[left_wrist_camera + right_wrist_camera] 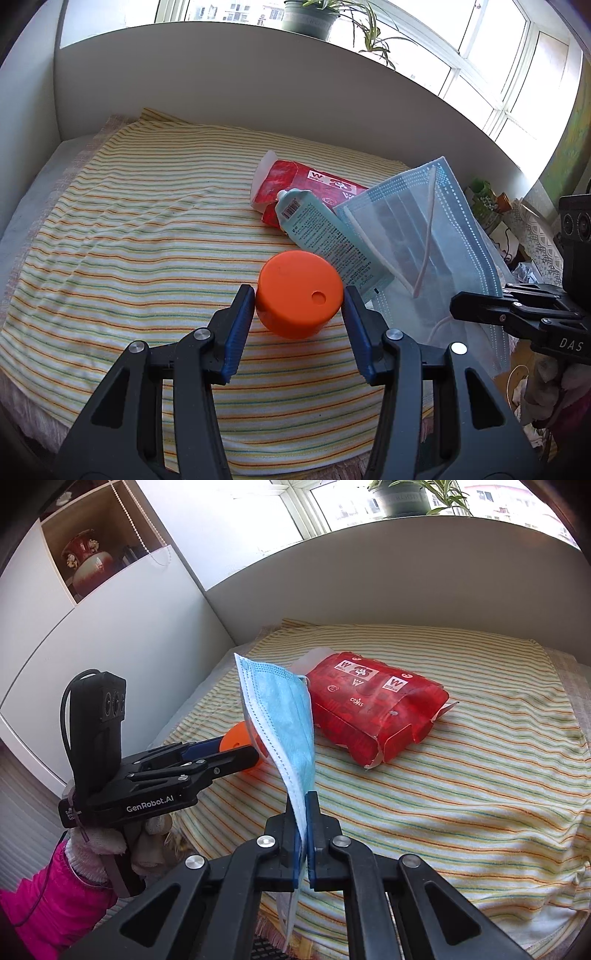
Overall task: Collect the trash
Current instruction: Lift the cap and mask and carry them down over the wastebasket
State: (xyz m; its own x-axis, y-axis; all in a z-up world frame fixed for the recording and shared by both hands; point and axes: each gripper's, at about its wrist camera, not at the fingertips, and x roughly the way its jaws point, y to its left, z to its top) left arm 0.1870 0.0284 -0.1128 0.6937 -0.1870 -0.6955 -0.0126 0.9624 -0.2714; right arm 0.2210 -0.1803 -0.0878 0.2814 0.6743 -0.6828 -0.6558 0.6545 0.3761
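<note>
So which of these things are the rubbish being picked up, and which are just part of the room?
Part of the job:
blue face mask, clamped in the right gripper
orange cap, between the open fingers of the left gripper
red carton
green tube

Just lying about:
striped towel
potted plant
red vase

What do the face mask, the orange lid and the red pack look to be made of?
Face mask: thin non-woven fabric, matte; pleats and stitched edges show, and it bends limply from the right tongs.
Orange lid: hard plastic, smooth with a slight sheen, a moulded hole in its top; it sits between the open left tongs.
Red pack: probably printed cardboard, glossy, with folded flaps.
</note>
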